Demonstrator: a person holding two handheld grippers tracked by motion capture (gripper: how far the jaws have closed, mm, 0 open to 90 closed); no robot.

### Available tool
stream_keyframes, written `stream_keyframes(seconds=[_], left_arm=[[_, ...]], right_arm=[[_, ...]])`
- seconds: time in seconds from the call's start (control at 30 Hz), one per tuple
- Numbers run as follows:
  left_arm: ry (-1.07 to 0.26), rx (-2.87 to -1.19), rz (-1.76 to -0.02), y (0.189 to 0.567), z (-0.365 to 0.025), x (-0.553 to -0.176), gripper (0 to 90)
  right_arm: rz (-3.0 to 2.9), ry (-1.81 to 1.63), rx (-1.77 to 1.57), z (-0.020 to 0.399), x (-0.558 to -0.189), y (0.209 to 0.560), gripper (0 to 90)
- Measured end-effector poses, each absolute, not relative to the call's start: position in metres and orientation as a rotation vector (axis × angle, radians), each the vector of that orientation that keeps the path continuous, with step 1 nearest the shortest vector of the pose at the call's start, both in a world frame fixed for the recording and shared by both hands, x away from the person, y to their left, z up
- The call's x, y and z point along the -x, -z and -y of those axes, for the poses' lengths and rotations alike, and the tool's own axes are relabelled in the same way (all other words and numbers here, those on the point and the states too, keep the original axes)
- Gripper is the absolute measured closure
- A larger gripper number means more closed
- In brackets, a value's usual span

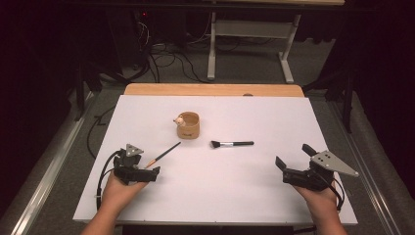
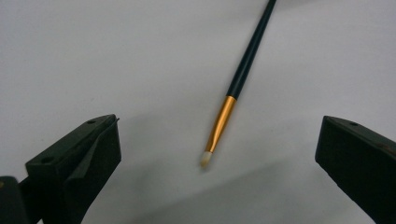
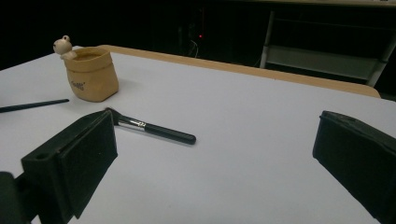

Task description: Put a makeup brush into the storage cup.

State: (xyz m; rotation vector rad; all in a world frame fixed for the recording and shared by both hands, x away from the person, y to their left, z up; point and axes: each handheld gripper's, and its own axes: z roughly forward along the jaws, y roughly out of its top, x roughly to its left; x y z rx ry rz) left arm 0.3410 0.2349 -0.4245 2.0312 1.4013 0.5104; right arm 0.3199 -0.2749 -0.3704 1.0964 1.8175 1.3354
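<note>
Thin brush (image 2: 232, 94) lies flat on the white worktop (image 1: 220, 196) toward its left edge, bristle tip between the spread jaws of the left gripper (image 1: 150, 171), untouched; right gripper (image 1: 293, 159) likewise spread, holding nothing.

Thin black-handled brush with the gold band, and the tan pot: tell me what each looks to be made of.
Thin black-handled brush with the gold band: the glossy black handle looks like lacquered wood or plastic; the shiny gold collar reflects like metal; the pale tip looks like soft bristle. Tan pot: its matte, creased, sack-like wall suggests moulded resin or ceramic, though I cannot be sure.
</note>
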Motion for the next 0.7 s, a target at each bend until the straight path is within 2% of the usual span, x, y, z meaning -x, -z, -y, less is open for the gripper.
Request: stream_keyframes(seconds=[0.4, 0.7], left_arm=[[-0.498, -2.021, -1.426, 0.4232, -0.2376, -0.3422, 0.0], [-0.449, -2.112, -1.451, 0.4228, -0.2333, -0.3462, 0.0]], right_arm=[[-1.806, -1.339, -1.071, 0.2745, -0.3176, 0.3696, 1.2], [-1.795, -1.363, -1.056, 0.2748, -0.3152, 0.3700, 1.2]])
